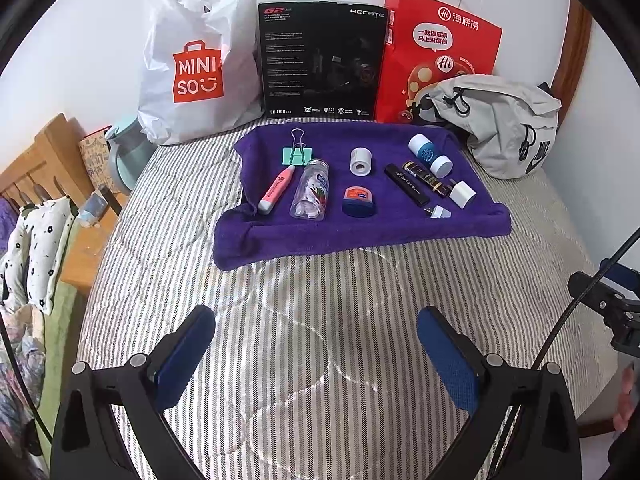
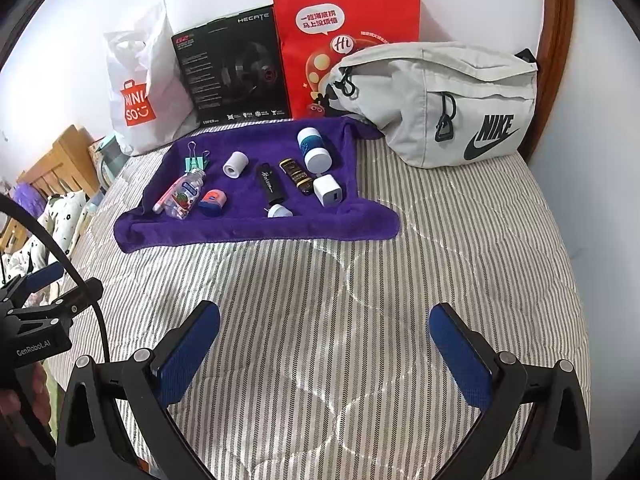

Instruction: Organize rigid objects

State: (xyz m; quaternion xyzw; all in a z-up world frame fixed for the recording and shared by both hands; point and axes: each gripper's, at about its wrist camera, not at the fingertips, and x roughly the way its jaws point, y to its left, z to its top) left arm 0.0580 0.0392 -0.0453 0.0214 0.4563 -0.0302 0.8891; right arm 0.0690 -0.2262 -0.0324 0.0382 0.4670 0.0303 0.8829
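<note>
Nearest to us, our left gripper [image 1: 316, 332] and right gripper [image 2: 325, 330] hang over the striped bed cover [image 1: 320, 300], both with fingers wide apart and nothing in them. Farther off lies a purple towel [image 1: 280, 236] with little things on it: a pink pen [image 1: 276, 190], a clear bottle [image 1: 311, 190], a white charger cube [image 2: 327, 190]. A grey Nike bag [image 2: 440, 104] sits far right, by a red paper bag [image 2: 348, 40].

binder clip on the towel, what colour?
Mint green body with silver wire handles; the binder clip shows best in the left wrist view.
</note>
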